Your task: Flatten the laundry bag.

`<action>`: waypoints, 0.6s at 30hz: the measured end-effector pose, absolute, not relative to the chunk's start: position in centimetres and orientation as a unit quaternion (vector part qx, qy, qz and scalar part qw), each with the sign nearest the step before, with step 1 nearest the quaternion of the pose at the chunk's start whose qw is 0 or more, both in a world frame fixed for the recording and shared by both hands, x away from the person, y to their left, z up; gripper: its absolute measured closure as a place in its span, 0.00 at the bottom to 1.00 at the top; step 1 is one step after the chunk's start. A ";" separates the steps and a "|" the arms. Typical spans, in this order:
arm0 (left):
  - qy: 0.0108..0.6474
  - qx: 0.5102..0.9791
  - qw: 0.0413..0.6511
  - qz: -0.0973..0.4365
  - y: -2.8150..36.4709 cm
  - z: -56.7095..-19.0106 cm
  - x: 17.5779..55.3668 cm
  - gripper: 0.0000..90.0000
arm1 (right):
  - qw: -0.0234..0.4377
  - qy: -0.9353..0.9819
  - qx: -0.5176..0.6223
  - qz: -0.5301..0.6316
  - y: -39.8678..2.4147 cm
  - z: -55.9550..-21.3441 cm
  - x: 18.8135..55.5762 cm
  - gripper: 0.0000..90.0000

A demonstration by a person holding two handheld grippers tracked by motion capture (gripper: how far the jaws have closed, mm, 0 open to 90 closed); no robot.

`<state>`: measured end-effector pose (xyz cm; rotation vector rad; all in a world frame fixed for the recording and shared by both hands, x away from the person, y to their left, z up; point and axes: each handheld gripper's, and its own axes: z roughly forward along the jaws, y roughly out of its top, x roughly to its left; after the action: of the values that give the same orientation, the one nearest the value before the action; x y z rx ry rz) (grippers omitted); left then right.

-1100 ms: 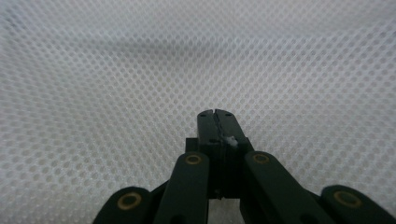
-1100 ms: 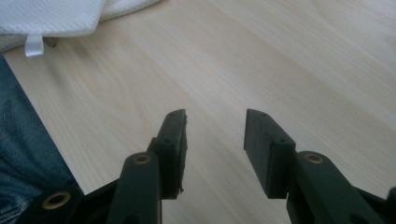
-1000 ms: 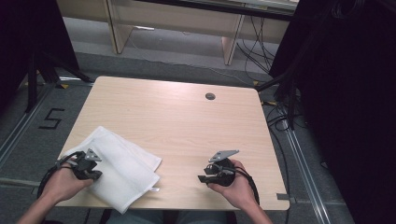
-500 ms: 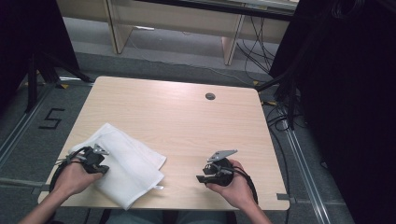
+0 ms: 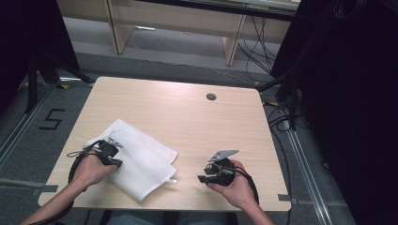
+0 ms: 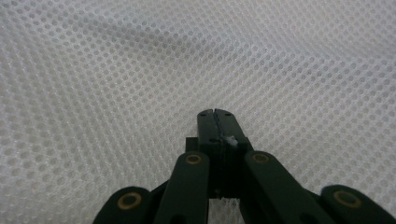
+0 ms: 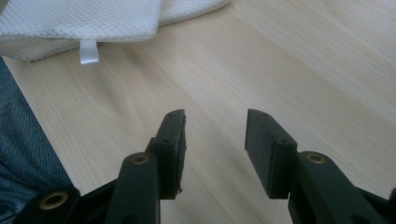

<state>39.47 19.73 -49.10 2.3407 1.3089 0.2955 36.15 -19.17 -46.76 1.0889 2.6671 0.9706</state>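
Here the left gripper (image 5: 111, 149) hangs over the white mesh cloth (image 5: 141, 159), jaws pressed together with nothing visibly caught between them. The right gripper (image 7: 214, 130) rests apart on the table (image 5: 187, 112), jaws spread and empty, the cloth ahead to its left.

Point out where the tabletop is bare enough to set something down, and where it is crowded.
Free: the whole far half of the table, broken only by the cable hole, and the strip between the white mesh cloth and the right tool. Crowded: the near left corner, where the left tool lies on the cloth.
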 end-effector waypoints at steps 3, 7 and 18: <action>0.469 0.848 0.223 0.109 19.3 -49.1 40.0 0.99 | 0.050 0.877 0.359 0.316 -19.0 -46.8 36.2 0.65; 0.465 0.851 0.218 0.112 18.1 -49.0 40.9 0.99 | 0.042 0.875 0.365 0.315 -18.8 -46.8 36.2 0.65; 0.450 0.858 0.210 0.128 15.1 -49.0 42.8 0.99 | 0.045 0.871 0.373 0.317 -19.1 -46.8 36.3 0.64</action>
<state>42.84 15.09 -48.97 2.3864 1.2512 0.3556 36.35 -19.09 -46.77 1.1397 2.6609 0.9689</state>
